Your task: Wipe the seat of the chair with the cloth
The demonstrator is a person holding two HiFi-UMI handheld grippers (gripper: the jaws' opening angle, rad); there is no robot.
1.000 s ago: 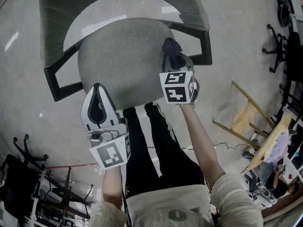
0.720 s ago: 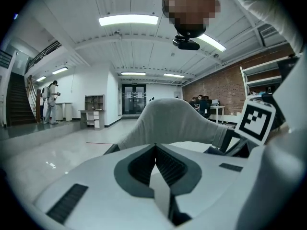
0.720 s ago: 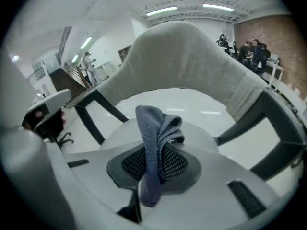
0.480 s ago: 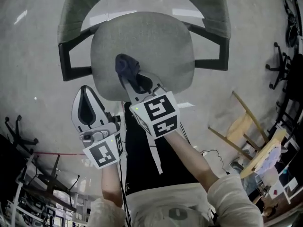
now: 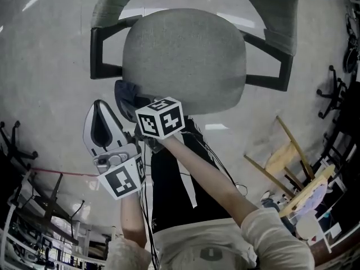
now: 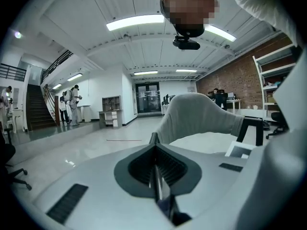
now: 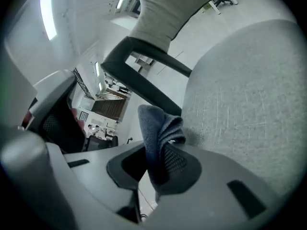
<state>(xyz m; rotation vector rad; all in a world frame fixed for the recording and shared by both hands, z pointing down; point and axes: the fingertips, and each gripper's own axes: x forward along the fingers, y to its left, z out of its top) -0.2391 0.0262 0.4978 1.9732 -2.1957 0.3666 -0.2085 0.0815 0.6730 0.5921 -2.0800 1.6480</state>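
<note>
The chair's grey fabric seat (image 5: 188, 58) fills the upper middle of the head view, and it also fills the right side of the right gripper view as the seat (image 7: 244, 95). My right gripper (image 5: 130, 97) is at the seat's front left edge, shut on a dark blue cloth (image 5: 125, 90). In its own view the cloth (image 7: 160, 133) stands bunched between the jaws of the right gripper (image 7: 160, 150), beside the seat's edge. My left gripper (image 5: 101, 104) hangs just left of it, off the seat, shut and holding nothing; the left gripper (image 6: 153, 140) shows closed jaws.
Black armrests (image 5: 107, 52) flank the seat, with the grey backrest (image 5: 270, 4) behind. A wooden frame (image 5: 287, 151) stands at the right, and office chair bases (image 5: 14, 145) at the left. The floor is polished concrete. My legs are directly below the seat.
My right gripper has swept the cloth from the seat's right side across its front to the front left edge. The left gripper has stayed shut and hardly moved.
</note>
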